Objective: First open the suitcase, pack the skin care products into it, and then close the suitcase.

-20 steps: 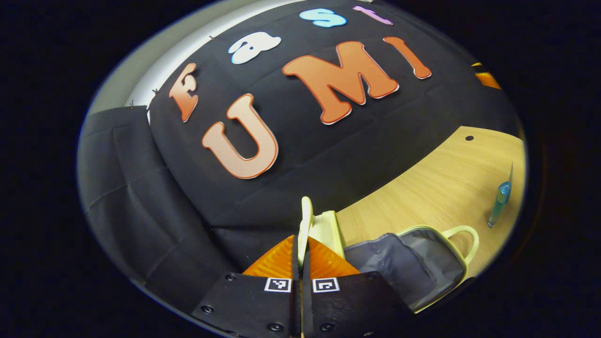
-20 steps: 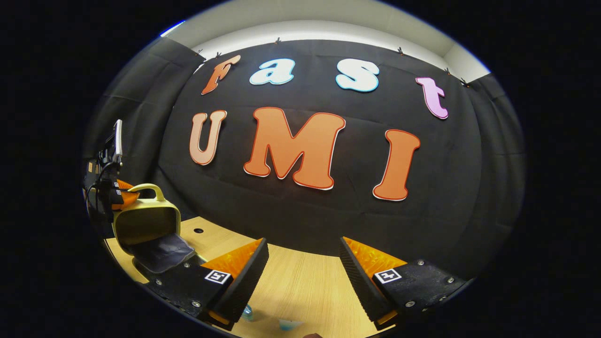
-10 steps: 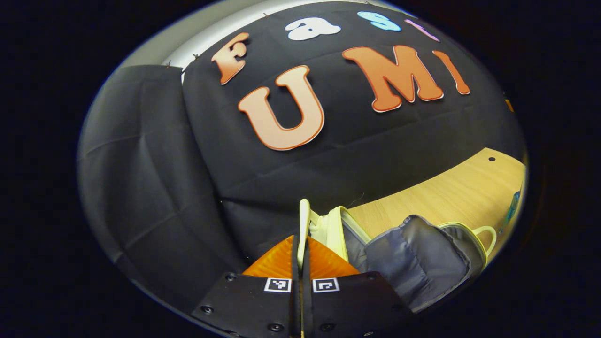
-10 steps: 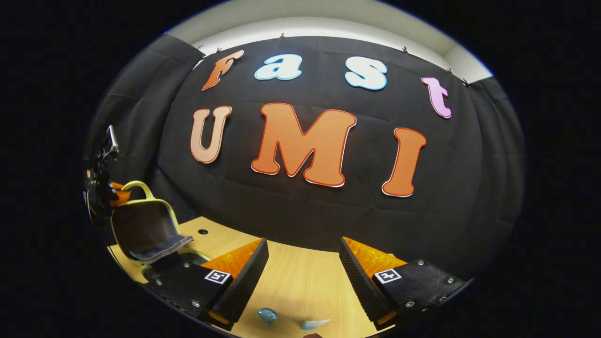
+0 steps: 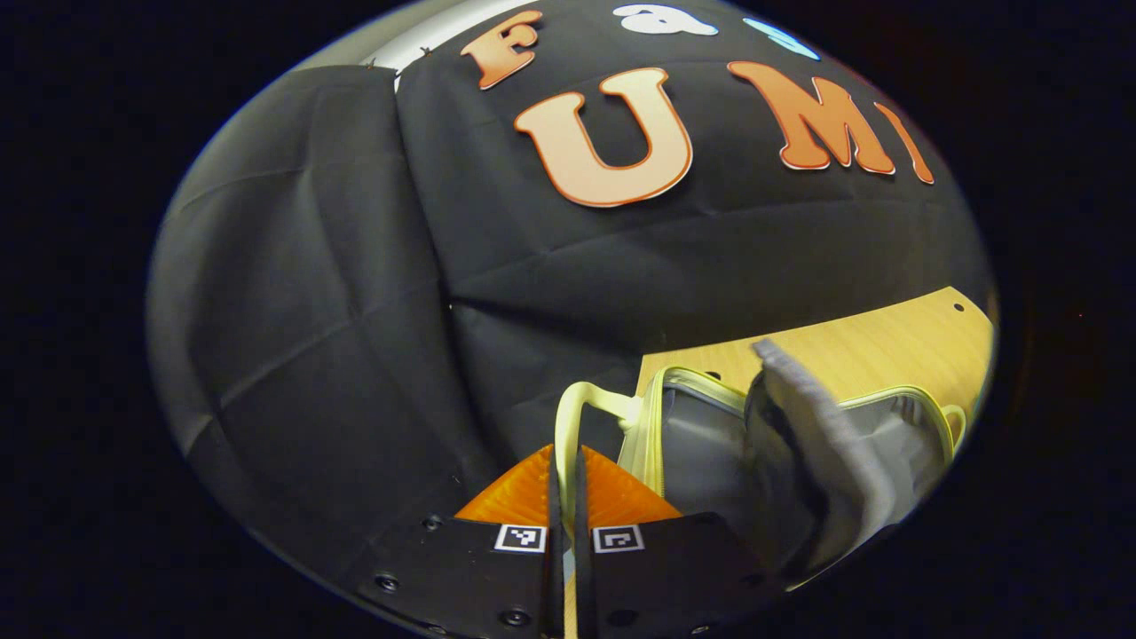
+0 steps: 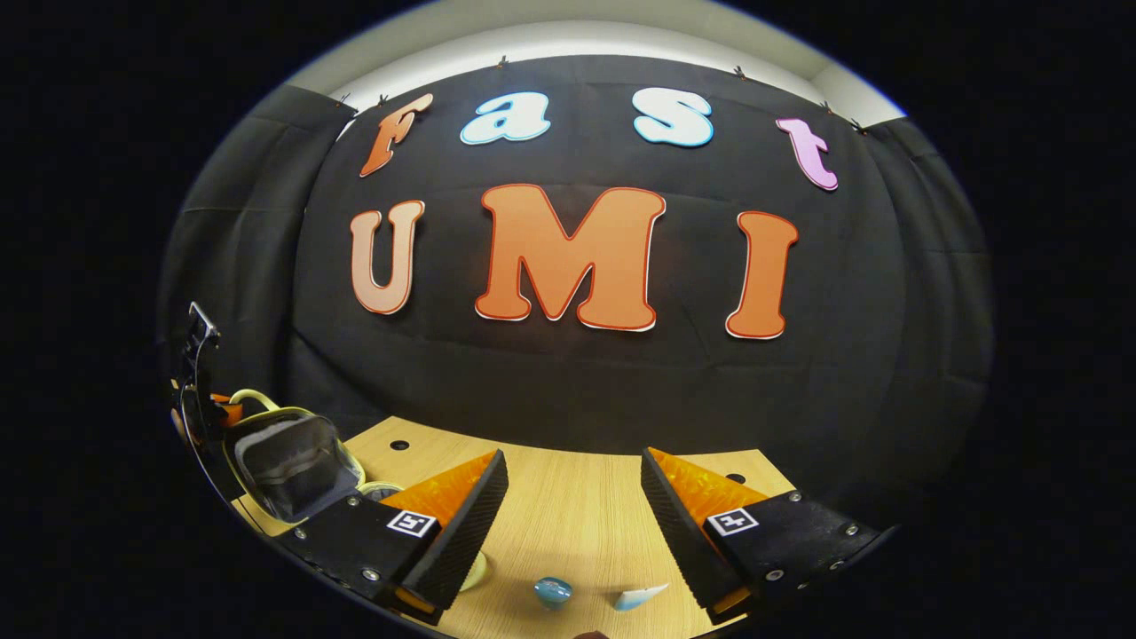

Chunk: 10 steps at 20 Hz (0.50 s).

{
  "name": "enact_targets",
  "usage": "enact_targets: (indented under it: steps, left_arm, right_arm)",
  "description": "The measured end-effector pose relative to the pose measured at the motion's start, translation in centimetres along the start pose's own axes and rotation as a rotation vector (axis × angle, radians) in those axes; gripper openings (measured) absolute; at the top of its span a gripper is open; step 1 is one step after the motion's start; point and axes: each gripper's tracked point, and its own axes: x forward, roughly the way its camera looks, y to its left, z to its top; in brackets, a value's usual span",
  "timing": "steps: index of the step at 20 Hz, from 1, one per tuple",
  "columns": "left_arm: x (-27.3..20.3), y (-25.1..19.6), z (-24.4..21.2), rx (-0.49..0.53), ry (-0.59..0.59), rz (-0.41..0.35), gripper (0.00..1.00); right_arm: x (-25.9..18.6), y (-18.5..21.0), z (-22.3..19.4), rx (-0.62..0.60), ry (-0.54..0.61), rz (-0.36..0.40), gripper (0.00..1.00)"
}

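We had the left gripper point(image 5: 565, 470) clamped on the suitcase point(image 5: 799, 444) handle point(image 5: 568, 417), lid swung open at lower right. Our right gripper point(image 6: 572, 497) hovered apart above 2 skin care products point(image 6: 552, 590), neither packed yet.

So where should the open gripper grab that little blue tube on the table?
Probably across its body, coming down from above. The blue tube lies on the wooden table, just ahead of the right gripper, whose fingers stand wide apart. Next to it lies a white-tipped piece. I cannot tell whether they are joined, so aim for the blue part.
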Motion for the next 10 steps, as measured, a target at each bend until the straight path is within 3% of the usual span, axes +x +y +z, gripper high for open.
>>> enact_targets:
  steps: [4,6,8,9,10]
  left_arm:
    - [0.7,2.2,-2.1,-0.004,0.048,0.076,0.14]
    - [0.0,1.5,-1.1,-0.017,0.023,0.063,0.16]
    - [-0.9,-0.7,0.6,-0.016,-0.014,0.012,0.26]
    - [-1.6,-1.9,1.6,-0.007,-0.038,-0.006,0.41]
    - [-2.4,-3.3,2.6,-0.002,-0.057,-0.026,0.48]
  right_arm:
    - [0.1,0.1,-0.2,-0.016,0.005,-0.007,0.95]
    - [0.1,-0.3,-0.2,-0.014,0.000,-0.012,0.95]
    - [-0.1,-0.9,-0.3,-0.020,-0.003,-0.015,0.95]
    - [-0.1,-1.0,-0.3,-0.028,-0.009,-0.015,0.95]
    - [-0.2,-1.3,-0.3,-0.038,-0.017,-0.017,0.95]
